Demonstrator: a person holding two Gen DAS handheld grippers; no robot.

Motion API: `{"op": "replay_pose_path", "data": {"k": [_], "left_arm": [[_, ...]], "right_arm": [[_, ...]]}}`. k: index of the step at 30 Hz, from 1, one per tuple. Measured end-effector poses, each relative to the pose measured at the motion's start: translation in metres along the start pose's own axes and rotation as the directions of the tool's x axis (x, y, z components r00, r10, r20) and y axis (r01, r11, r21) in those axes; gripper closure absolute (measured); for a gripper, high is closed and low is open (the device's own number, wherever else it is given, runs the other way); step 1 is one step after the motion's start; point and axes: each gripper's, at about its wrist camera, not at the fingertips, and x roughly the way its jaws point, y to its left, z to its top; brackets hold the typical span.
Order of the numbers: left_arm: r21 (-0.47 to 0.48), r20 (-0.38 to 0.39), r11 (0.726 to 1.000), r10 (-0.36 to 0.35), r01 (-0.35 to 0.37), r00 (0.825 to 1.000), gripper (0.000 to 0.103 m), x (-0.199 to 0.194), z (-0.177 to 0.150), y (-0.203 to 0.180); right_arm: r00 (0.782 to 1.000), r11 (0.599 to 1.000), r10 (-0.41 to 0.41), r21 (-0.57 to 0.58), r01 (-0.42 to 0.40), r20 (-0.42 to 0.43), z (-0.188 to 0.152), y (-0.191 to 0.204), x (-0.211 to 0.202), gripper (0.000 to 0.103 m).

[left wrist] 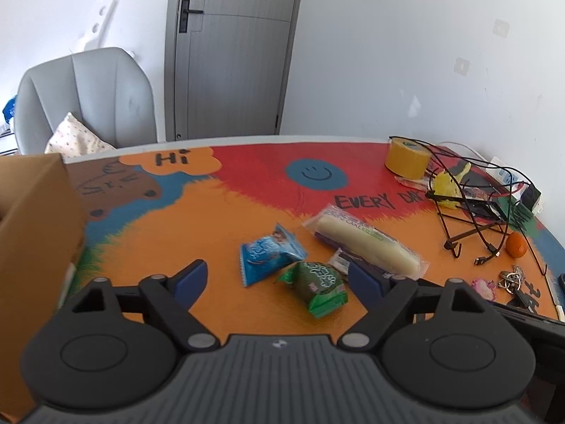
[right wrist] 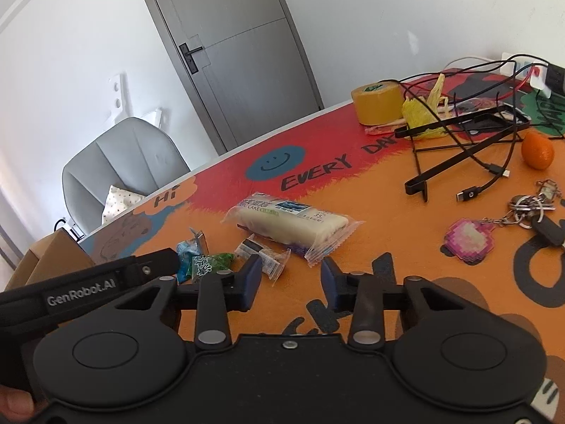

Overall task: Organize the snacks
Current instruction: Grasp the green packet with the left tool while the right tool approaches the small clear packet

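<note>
four wrapped snacks lay together on the orange part of the painted table: a long pale cake roll in clear plastic wrap, a blue crinkled packet, a green crinkled packet and a small clear-wrapped dark-and-white bar tucked against the roll's near edge. none had been picked up, so the step in hand looked like the approach to a first pick. the left gripper stood with its jaws spread wide and empty, the blue and green packets showing between its fingers. the right gripper had jaws narrower but still apart, nothing between them, aimed just short of the small bar. a brown cardboard box stood at the table's left edge, probably the destination. the next move called for lowering a gripper over one packet and closing gently on the slippery, crushable wrapper.
</note>
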Motion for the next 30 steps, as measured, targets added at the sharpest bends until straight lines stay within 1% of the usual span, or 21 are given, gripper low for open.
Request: {"op": "replay_pose_path", "data": {"k": [2, 4, 7, 10, 13, 17, 18, 19, 20, 21, 22, 27, 30], "left_arm": [[-0.009, -0.007, 1.0, -0.002, 0.001, 1.0, 0.02, 0.007, -0.001, -0.002], [-0.022, -0.017, 1.0, 0.0, -0.001, 1.0, 0.026, 0.014, -0.001, -0.003], [-0.052, -0.029, 0.999, 0.01, -0.011, 1.0, 0.031, 0.023, -0.004, -0.004], [-0.08, -0.036, 0.997, 0.013, -0.016, 0.999, 0.034, 0.03, -0.007, -0.006], [-0.107, -0.034, 0.994, 0.018, -0.022, 0.999, 0.034, 0.035, -0.008, -0.006], [-0.134, -0.06, 0.991, -0.004, -0.004, 0.998, 0.037, 0.044, -0.009, -0.005], [-0.137, -0.066, 0.991, -0.01, 0.001, 0.998, 0.041, 0.047, -0.01, -0.005], [-0.14, -0.069, 0.99, -0.017, 0.007, 0.997, 0.047, 0.049, -0.011, -0.005], [-0.136, -0.061, 0.991, -0.012, 0.004, 0.998, 0.052, 0.048, -0.011, -0.006], [-0.133, -0.059, 0.991, -0.014, 0.006, 0.998, 0.062, 0.048, -0.011, -0.006], [-0.141, -0.06, 0.99, -0.032, 0.023, 0.998, 0.065, 0.048, -0.011, -0.005], [-0.14, -0.064, 0.99, -0.031, 0.021, 0.997, 0.069, 0.044, -0.011, -0.002], [-0.142, -0.062, 0.99, -0.027, 0.018, 0.998, 0.07, 0.04, -0.011, 0.003]], "right_arm": [[1.0, 1.0, 0.009, 0.002, -0.009, -0.005, 0.001, -0.001, 0.004, 0.07], [1.0, 1.0, 0.01, 0.004, -0.009, -0.01, 0.002, -0.001, 0.008, 0.071], [1.0, 1.0, 0.004, 0.017, -0.004, -0.006, 0.004, -0.002, 0.013, 0.072], [1.0, 1.0, -0.01, 0.015, 0.01, -0.003, 0.005, -0.002, 0.019, 0.073], [1.0, 1.0, -0.017, 0.018, 0.017, -0.01, 0.005, -0.002, 0.023, 0.073], [1.0, 0.999, -0.029, 0.028, 0.029, -0.01, 0.006, -0.005, 0.025, 0.073], [1.0, 0.999, -0.029, 0.03, 0.029, -0.01, 0.006, -0.005, 0.025, 0.073], [1.0, 0.999, -0.028, 0.028, 0.028, -0.01, 0.006, -0.005, 0.025, 0.073], [1.0, 0.999, -0.028, 0.025, 0.028, -0.012, 0.005, -0.004, 0.025, 0.073], [1.0, 0.999, -0.027, 0.023, 0.027, -0.012, 0.005, -0.003, 0.026, 0.073], [1.0, 0.999, -0.025, 0.02, 0.025, -0.013, 0.005, -0.002, 0.026, 0.073], [1.0, 1.0, -0.014, 0.005, 0.014, -0.019, 0.005, 0.005, 0.03, 0.072], [1.0, 1.0, -0.012, -0.001, 0.012, -0.021, 0.005, 0.008, 0.033, 0.072]]}}
